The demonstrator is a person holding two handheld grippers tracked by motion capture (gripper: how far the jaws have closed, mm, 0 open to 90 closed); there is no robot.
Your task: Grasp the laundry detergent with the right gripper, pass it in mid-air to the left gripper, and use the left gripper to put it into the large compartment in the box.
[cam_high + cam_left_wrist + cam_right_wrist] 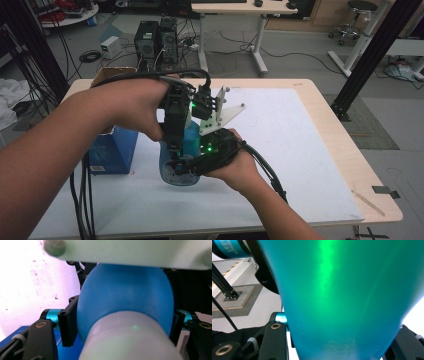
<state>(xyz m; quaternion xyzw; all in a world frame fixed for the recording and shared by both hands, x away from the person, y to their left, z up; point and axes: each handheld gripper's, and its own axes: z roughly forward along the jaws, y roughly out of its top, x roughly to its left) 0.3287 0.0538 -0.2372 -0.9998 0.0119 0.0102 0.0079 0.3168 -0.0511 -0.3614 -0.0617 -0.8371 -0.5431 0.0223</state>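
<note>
Blue bottle (186, 150), over the white mat (280, 150) beside a blue box (112, 150), was pinched by both the left gripper (176, 152) and right gripper (192, 167), its pale cap (130, 340) still on, so any opening seemingly remained undone.

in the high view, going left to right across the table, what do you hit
blue box → blue bottle held between the two grippers → bare white mat → strip of tape near the table's right edge
</note>
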